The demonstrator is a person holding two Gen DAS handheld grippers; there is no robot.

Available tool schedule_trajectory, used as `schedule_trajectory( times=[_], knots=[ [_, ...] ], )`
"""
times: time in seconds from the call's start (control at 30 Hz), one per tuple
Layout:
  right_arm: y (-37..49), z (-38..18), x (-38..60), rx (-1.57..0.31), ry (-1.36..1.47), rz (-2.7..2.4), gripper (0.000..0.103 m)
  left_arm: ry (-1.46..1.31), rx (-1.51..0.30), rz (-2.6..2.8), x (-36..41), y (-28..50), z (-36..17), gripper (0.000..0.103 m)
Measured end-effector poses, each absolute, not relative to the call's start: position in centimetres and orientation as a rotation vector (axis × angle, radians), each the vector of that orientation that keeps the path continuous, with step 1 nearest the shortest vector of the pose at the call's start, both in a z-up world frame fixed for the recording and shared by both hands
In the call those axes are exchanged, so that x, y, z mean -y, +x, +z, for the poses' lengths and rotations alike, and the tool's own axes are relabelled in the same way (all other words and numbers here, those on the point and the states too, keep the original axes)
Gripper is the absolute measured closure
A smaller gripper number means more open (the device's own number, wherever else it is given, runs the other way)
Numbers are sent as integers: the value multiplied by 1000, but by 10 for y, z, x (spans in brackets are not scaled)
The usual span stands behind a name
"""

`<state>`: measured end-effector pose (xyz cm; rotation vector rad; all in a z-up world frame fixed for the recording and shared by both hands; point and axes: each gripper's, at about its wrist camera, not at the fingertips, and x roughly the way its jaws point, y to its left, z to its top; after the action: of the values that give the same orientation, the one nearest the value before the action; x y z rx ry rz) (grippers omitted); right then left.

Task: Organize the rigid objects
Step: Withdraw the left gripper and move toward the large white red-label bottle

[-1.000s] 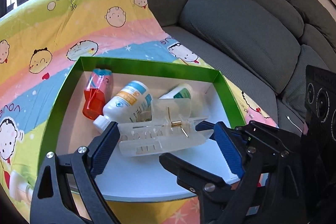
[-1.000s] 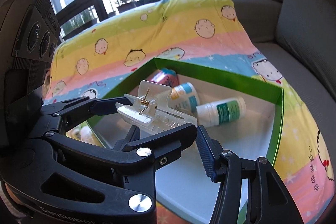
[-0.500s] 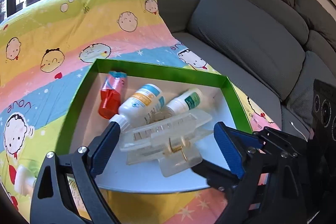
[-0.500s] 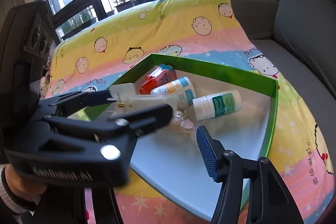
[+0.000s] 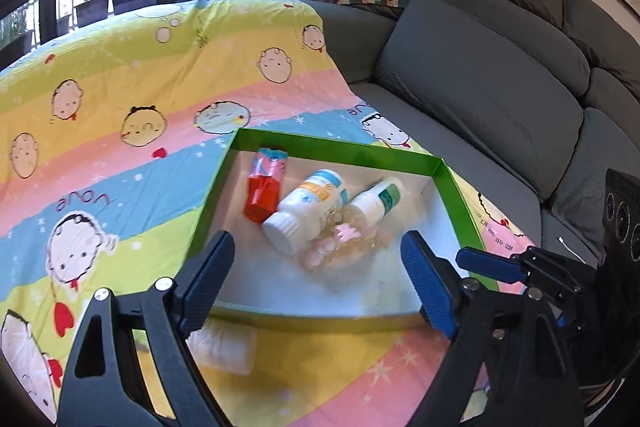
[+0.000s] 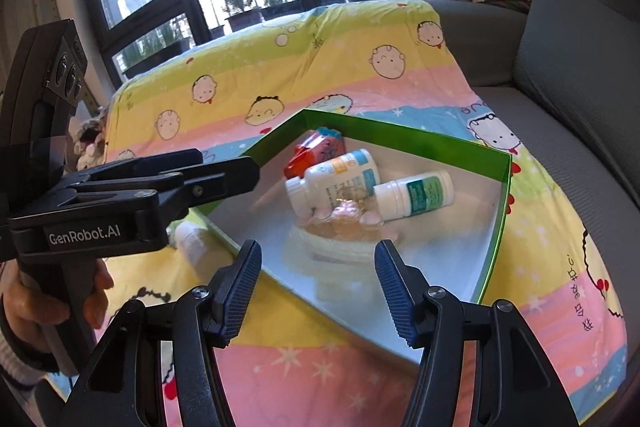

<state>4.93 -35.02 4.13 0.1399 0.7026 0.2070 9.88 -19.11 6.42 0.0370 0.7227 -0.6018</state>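
Hovering: left claw [image 5: 316, 279] wide | right claw [image 6: 318, 287] wide | blurred clip [image 6: 332, 247], seemingly inside box [image 6: 502, 195] edge

Inside the shallow green-walled cardboard box [image 5: 336, 147] [image 6: 404, 135] lay two white plastic bottles: one with an orange-and-blue label [image 5: 310, 209] [image 6: 334, 179], one with a green label [image 5: 378, 201] [image 6: 414, 193]. Beside them in the box was one red and pink packet [image 5: 264, 187] [image 6: 316, 149], and one blurred clear plastic hair clip [image 5: 340, 241] [image 6: 344, 227]. Outside the box's near wall lay one more white bottle [image 5: 222, 347] [image 6: 192, 243]. Two black two-finger grippers were in view.
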Motion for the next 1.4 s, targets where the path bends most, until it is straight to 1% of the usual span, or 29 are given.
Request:
schedule_trajectory(
  times=[0.3,0.63,1.13,1.4],
  knots=[
    [38,34,317,-726,121,268,42,49,-716,-550,152,75,61,19],
    [41,13,269,-775,85,356,42,41,-747,-488,108,63,40,19],
    [75,-18,230,-845,-11,401,41,-7,-827,-418,65,81,-2,19],
    [95,-34,220,-874,-68,393,41,-49,-869,-438,66,98,-18,19]
  ],
)
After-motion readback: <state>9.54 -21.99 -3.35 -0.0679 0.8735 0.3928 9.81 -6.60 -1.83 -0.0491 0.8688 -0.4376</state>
